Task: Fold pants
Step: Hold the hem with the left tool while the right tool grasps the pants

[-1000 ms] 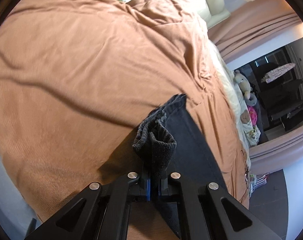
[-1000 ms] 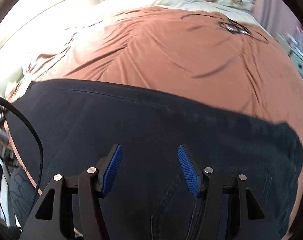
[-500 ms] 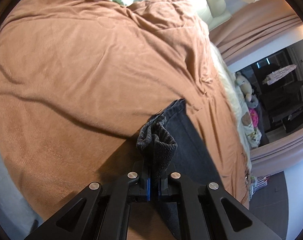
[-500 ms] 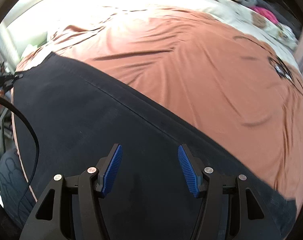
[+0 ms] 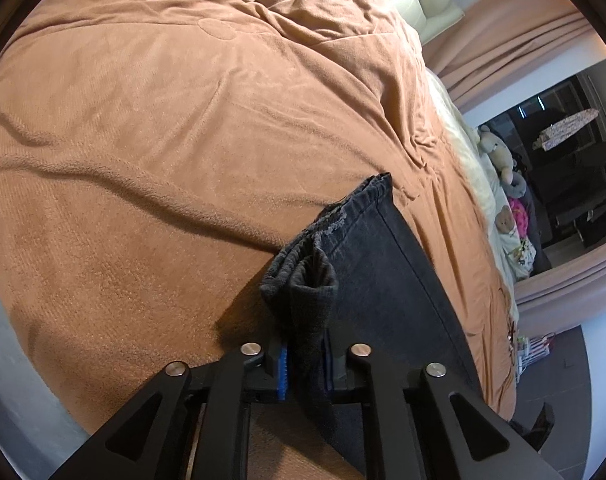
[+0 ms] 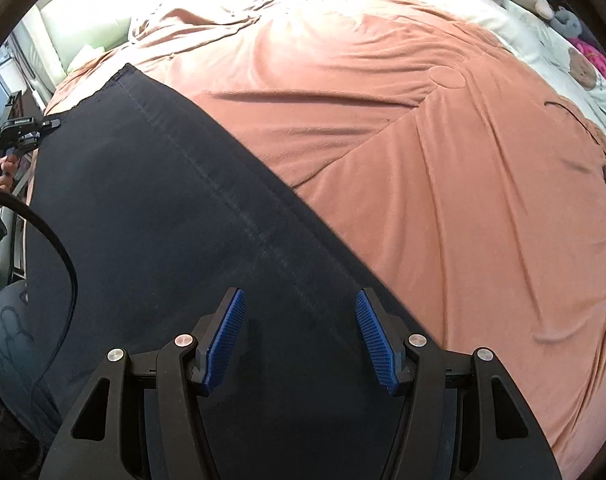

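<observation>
Left gripper [image 5: 305, 364]: I pinch the pants [image 5: 377, 276] hem, lower centre.
Right gripper [image 6: 301, 338]: spread wide, empty, above the leg.
Risk: hem may slip out, bunching the fold.

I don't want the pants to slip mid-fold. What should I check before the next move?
1. Left gripper shut on the pants: ok.
2. Bunched fabric sits between both pads: ok.
3. Right gripper open, holding nothing: ok.
4. Pants under the right gripper lie flat: ok.
5. Blanket beyond the pants is smooth: not ok, creased.
6. Far end of the pants is straight: cannot tell.
</observation>
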Motion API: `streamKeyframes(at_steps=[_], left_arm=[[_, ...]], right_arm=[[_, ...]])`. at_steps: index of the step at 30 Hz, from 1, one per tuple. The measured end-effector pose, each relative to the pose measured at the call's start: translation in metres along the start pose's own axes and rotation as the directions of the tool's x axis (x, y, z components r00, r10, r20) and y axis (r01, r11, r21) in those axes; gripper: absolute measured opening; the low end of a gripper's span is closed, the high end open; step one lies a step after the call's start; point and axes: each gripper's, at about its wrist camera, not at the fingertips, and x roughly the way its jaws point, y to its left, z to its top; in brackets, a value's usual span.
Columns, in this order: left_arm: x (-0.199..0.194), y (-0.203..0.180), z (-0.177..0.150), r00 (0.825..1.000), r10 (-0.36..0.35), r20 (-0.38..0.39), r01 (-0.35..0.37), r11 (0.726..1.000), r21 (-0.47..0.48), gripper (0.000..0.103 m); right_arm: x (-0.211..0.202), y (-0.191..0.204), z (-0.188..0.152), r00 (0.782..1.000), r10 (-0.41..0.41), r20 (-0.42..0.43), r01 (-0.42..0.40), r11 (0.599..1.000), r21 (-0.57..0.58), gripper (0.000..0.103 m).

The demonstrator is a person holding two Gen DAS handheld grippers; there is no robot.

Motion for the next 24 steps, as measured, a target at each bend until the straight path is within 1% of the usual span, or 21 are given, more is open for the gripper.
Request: streamKeyframes(at_steps=[2,4,6,8,11,15,20,22,24], left_arm=[[0.001,0.001,-0.001,1.000,0.003,-0.003,-0.003,1.000,-0.001,0.017],[0.003,0.003,-0.001,1.000,0.008,-0.005,-0.008,1.000,-0.003,0.018],[0.004,0.004,-0.001,1.000,0.009,-0.008,-0.010,1.000,-0.007,0.018],[0.006,0.006,-0.002,1.000,0.012,-0.010,-0.012,1.000,-0.010,0.018],[0.007,0.006,-0.002,1.000,0.016,-0.010,-0.016,1.000,-0.006,0.018],[0.008,0.005,-0.002,1.000,0.022,-0.010,-0.022,1.000,-0.004,0.018],[0.009,0.006,-0.001,1.000,0.029,-0.011,-0.029,1.000,-0.003,0.018],[0.009,0.006,-0.001,0.999,0.031,-0.011,-0.031,1.000,-0.005,0.018],[0.010,0.006,-0.002,0.999,0.034,-0.011,-0.034,0.999,-0.004,0.018]], right_arm=[[0.005,-0.006,0.005,1.000,-0.005,-0.016,0.005,1.000,-0.004,0.057],[0.012,-0.012,0.010,0.999,0.018,-0.030,-0.018,1.000,-0.008,0.056],[0.018,-0.014,0.014,0.999,0.017,-0.047,-0.018,0.999,-0.027,0.055],[0.023,-0.017,0.017,0.997,0.022,-0.070,-0.025,0.998,-0.054,0.039],[0.028,-0.020,0.019,0.994,0.052,-0.094,-0.060,0.995,-0.081,0.035],[0.036,-0.023,0.024,0.991,0.057,-0.124,-0.072,0.991,-0.114,0.034],[0.047,-0.032,0.028,0.979,0.118,-0.165,-0.134,0.987,-0.092,0.034],[0.051,-0.034,0.028,0.976,0.132,-0.171,-0.148,0.985,-0.087,0.034],[0.053,-0.035,0.029,0.976,0.136,-0.171,-0.152,0.985,-0.085,0.032]])
